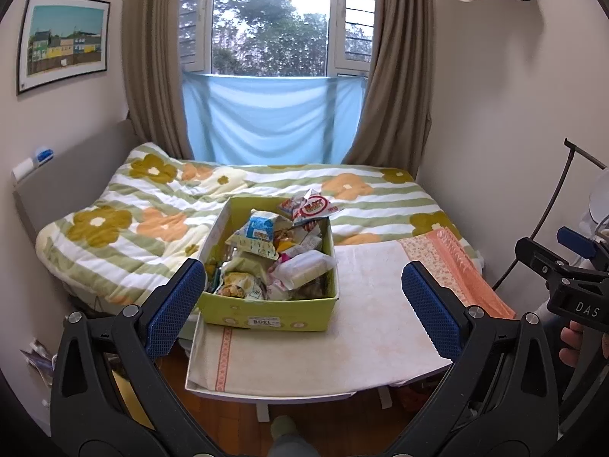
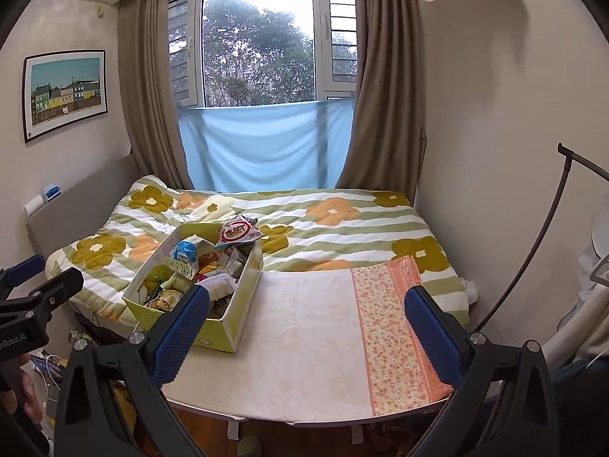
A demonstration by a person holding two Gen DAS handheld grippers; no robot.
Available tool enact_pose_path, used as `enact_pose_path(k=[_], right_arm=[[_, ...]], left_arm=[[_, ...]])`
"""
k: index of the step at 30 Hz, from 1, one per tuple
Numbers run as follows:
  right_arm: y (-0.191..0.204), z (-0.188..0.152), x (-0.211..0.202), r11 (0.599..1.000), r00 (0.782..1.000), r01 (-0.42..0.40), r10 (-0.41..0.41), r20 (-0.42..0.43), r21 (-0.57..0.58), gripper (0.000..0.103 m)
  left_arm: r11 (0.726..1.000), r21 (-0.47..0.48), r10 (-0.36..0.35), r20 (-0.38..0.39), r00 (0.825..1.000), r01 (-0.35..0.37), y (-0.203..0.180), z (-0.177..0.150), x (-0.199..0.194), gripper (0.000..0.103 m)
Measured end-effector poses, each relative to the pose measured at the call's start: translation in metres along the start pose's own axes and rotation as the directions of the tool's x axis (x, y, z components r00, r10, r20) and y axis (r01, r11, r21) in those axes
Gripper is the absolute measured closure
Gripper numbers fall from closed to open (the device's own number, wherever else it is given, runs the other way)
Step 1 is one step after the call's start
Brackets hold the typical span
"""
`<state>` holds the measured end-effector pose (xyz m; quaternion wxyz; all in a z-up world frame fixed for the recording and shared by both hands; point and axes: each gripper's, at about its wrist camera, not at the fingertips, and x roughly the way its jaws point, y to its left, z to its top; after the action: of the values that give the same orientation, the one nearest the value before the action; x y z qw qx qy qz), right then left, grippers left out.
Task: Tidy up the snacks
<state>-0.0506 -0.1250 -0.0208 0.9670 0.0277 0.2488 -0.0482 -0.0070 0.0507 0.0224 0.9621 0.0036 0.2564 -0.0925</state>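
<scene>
A yellow-green cardboard box [image 1: 266, 312] [image 2: 144, 308] stands on the left part of a small table [image 1: 380, 327] [image 2: 297, 350] covered with a pale cloth. Several snack packets fill the box, among them a red-and-white bag [image 1: 310, 205] [image 2: 238, 232] at the far end and a blue-and-white packet [image 1: 259, 228] [image 2: 184, 253]. My left gripper [image 1: 304, 304] is open and held back from the box's near wall. Open too, my right gripper [image 2: 308, 327] hovers over the bare cloth to the right of the box. Nothing is between either pair of fingers.
Behind the table lies a bed with a flowered, striped quilt [image 1: 133, 205] [image 2: 342, 224]. An orange patterned strip [image 1: 460, 266] [image 2: 392, 335] covers the table's right edge. Walls close in on both sides. Clutter lies on the floor at the left [image 2: 49, 365].
</scene>
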Motion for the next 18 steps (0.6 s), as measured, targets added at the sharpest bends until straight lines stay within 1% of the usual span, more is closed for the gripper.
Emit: enact_pose_path(k=[13,18], right_arm=[[0.0009,-0.0001,-0.0010,1.000,1.000,-0.003,0.003,-0.004,0.001,0.001],[0.0000,0.0007,-0.0005,1.000,1.000,-0.008,0.008,-0.005,0.004,0.001]], left_arm=[[1.000,0.004,0.020,0.009,1.000,-0.020,-0.0015,0.0008,-0.0029,0.001],[0.999,0.020,0.032,0.015,0.999,-0.032,-0.0057,0.0013,-0.0037,0.001]])
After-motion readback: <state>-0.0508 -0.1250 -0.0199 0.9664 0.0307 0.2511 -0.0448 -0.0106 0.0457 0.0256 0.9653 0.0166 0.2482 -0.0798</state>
